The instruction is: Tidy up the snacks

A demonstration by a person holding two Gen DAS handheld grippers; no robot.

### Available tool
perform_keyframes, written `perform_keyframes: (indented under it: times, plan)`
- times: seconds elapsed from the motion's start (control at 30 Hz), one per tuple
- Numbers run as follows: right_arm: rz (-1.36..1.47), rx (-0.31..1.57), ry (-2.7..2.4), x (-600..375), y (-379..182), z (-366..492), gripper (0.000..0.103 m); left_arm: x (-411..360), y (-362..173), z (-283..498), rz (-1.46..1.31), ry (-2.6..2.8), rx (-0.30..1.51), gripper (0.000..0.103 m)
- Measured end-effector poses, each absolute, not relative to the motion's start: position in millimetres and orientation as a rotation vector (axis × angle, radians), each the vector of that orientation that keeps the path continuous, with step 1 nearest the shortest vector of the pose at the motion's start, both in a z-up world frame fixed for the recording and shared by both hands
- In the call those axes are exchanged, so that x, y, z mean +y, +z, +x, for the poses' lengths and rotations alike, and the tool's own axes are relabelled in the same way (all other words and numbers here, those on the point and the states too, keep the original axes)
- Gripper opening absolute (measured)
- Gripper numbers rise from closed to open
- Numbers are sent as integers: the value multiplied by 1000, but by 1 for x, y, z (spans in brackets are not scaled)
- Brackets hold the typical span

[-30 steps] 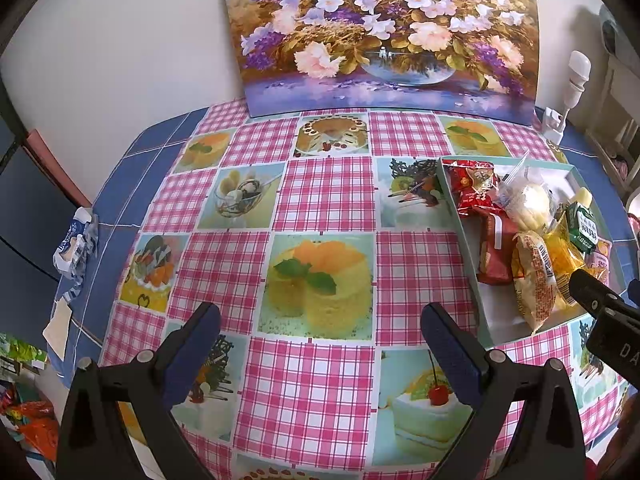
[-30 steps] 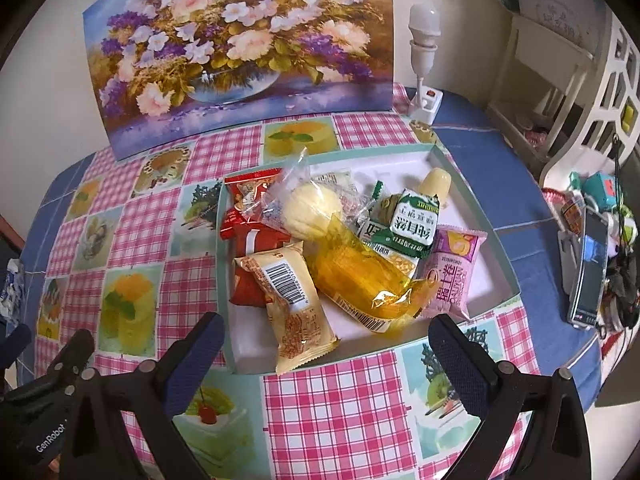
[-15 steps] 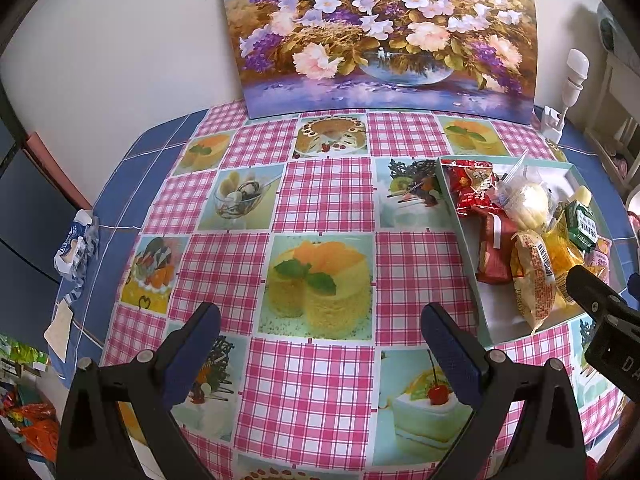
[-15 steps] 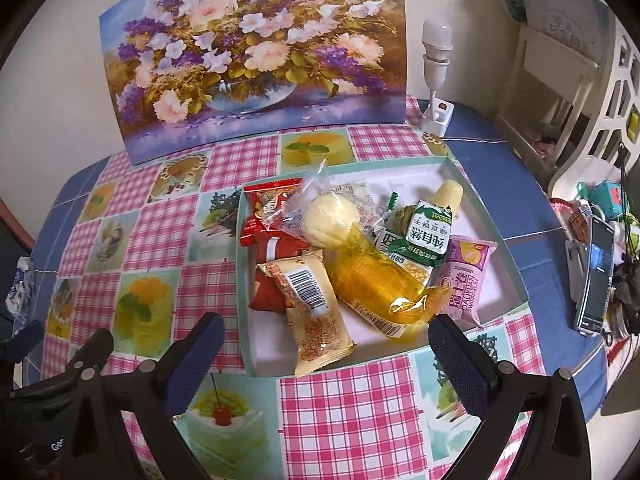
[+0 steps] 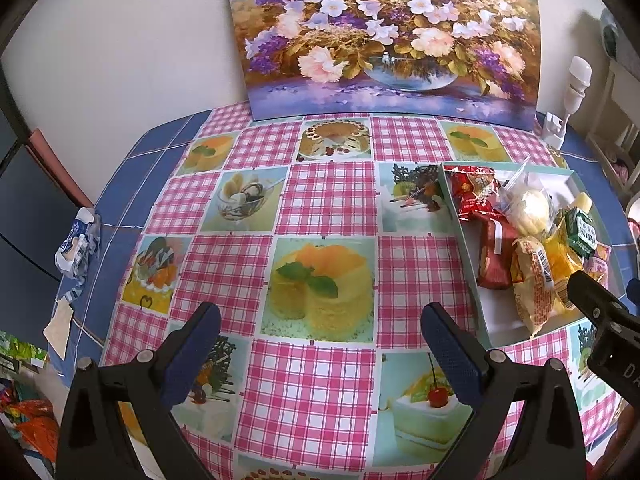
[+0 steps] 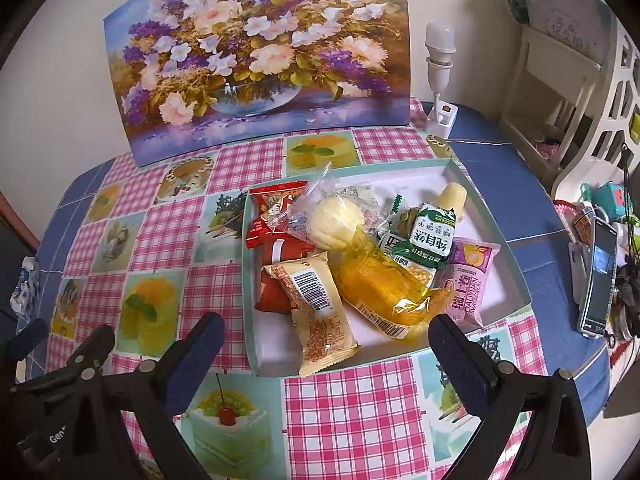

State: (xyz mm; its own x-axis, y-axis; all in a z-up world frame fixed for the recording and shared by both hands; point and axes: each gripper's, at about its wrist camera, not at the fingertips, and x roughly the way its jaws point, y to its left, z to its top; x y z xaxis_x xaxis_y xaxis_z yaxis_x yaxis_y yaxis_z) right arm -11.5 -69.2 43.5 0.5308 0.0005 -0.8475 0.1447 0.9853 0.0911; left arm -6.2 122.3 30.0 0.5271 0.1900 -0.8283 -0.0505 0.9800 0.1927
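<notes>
Several wrapped snacks lie heaped in a shallow teal-rimmed box (image 6: 516,268) on the checked tablecloth (image 6: 352,412): a pink pack (image 6: 468,280) reading "DALIYUAN", a barcoded beige pack (image 6: 316,304). Right gripper (image 6: 326,354) hovers before it, wide, empty. Left gripper (image 5: 320,342) likewise gapes over bare cloth.

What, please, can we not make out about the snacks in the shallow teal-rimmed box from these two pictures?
- Left wrist view: the box's near right corner, hidden by the right gripper.
- Right wrist view: the red foil packet, largely under the beige barcoded packet.
- Right wrist view: the small green sachets, print too small to read.
</notes>
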Motion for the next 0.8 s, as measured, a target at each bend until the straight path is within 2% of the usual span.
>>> perform_keyframes:
  times: [0.8]
  plan:
    - [174,1112,-118,-73,25,-6,103,136,36,-7,77,175,990,100]
